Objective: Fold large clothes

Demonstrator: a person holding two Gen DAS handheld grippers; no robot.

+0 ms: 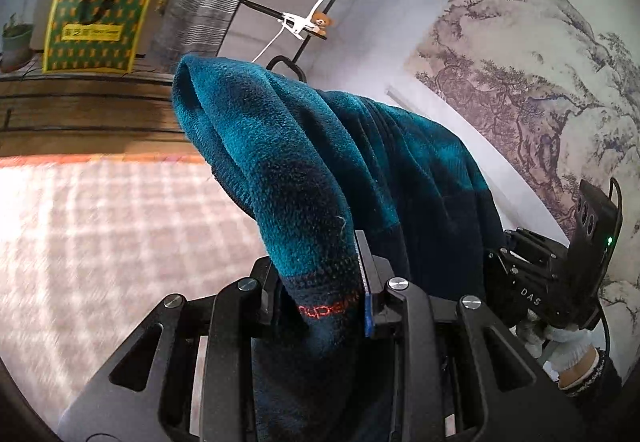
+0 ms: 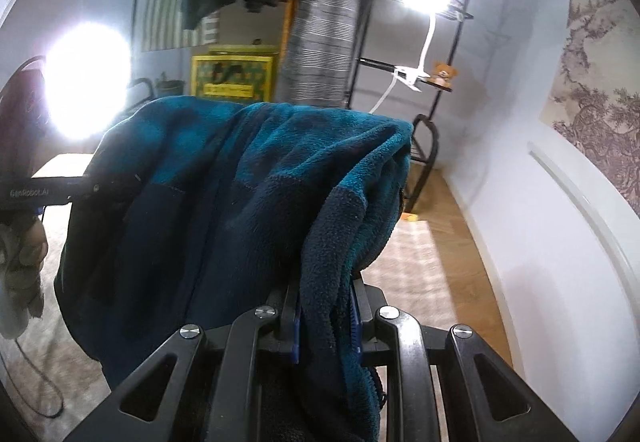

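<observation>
Fleece (image 1: 304,162), teal and navy, hangs in the air between us, clear of the checked rug (image 1: 100,242) below; our left hand-held gripper (image 1: 320,302) pinches a hem with red lettering, jaws nearly closed on the cloth; our right hand-held gripper (image 2: 324,318) clamps a bunched edge, jaws narrow; we judge the thick folds could creep out of either pinch, and uneven corners would give us a crooked fold on the rug.

The teal fleece (image 1: 304,162) hides both tools' fingertips, and the checked rug (image 1: 100,242) below is motion-blurred.
</observation>
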